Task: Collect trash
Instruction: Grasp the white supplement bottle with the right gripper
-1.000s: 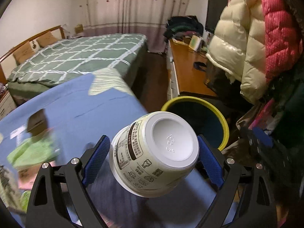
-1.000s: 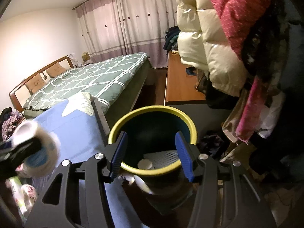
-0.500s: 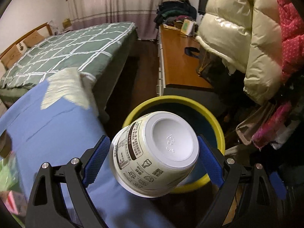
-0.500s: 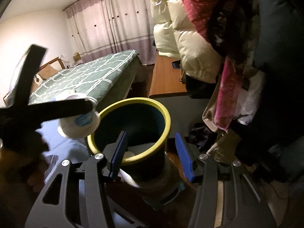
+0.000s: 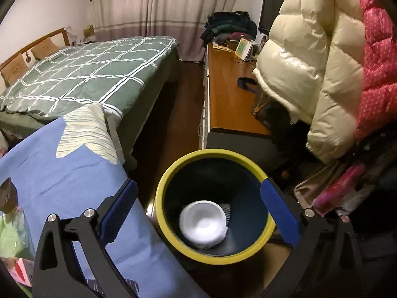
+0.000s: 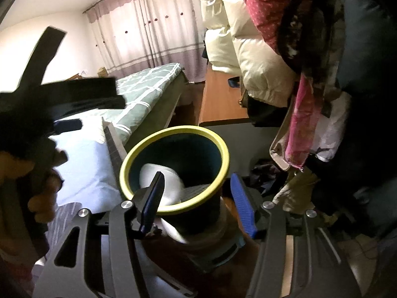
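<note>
A dark trash bin with a yellow rim (image 5: 173, 238) stands on the floor beside the blue-covered table. A white paper bowl (image 5: 202, 224) lies inside it, blurred. My left gripper (image 5: 198, 213) is open and empty above the bin's mouth. In the right wrist view the same bin (image 6: 211, 193) sits between the fingers of my right gripper (image 6: 198, 198), which is open wide around it; the white bowl (image 6: 158, 173) shows inside. The left gripper's black frame (image 6: 62, 92) and the hand holding it fill the left of that view.
The blue cloth table (image 5: 62, 173) holds packets and wrappers at its left edge (image 5: 12, 228). A green checked bed (image 5: 86, 74) lies behind. A wooden desk (image 5: 230, 94) and hanging puffy coats (image 5: 310, 62) stand right of the bin.
My left gripper has opened and let go of the white bowl, which has dropped into the bin. The right gripper has stayed around the bin.
</note>
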`<state>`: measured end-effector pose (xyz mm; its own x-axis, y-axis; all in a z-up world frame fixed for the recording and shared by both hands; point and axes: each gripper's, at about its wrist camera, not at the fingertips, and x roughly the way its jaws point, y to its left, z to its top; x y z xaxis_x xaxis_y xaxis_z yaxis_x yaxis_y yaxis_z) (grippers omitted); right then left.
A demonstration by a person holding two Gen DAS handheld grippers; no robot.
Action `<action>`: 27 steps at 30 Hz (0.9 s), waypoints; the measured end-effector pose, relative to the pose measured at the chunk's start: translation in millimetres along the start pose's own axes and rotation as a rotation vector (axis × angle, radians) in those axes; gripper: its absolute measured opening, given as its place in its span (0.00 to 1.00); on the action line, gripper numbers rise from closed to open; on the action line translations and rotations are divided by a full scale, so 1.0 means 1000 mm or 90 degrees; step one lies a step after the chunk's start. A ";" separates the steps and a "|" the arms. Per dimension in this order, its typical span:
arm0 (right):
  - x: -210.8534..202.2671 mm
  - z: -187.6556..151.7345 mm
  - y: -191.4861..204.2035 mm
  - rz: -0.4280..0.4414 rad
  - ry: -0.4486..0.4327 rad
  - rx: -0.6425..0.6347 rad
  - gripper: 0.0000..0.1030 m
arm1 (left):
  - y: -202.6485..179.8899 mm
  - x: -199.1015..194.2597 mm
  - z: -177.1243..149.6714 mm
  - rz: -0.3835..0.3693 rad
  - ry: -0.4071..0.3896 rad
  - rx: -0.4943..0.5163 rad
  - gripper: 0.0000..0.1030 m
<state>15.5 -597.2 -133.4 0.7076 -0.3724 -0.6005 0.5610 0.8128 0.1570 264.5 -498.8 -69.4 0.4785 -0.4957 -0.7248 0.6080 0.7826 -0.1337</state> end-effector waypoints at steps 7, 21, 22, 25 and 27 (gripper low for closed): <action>-0.001 0.000 0.004 0.007 0.006 -0.009 0.52 | 0.038 -0.079 -0.008 0.028 -0.076 -0.033 0.95; -0.013 -0.036 0.109 0.174 0.054 -0.143 0.53 | 0.186 -0.238 -0.129 0.181 -0.161 -0.168 0.95; -0.016 -0.040 0.121 0.194 0.057 -0.160 0.53 | 0.197 -0.248 -0.141 0.198 -0.164 -0.180 0.95; -0.026 -0.051 0.149 0.243 0.065 -0.201 0.53 | 0.223 -0.272 -0.173 0.240 -0.167 -0.214 0.95; -0.031 -0.059 0.167 0.277 0.074 -0.223 0.53 | 0.237 -0.287 -0.193 0.265 -0.166 -0.231 0.95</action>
<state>61.7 -423.0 -135.0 0.7787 0.0659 -0.6240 0.0386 0.9876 0.1524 148.9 -98.8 -23.9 0.7965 -0.1606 -0.5829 0.1043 0.9861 -0.1292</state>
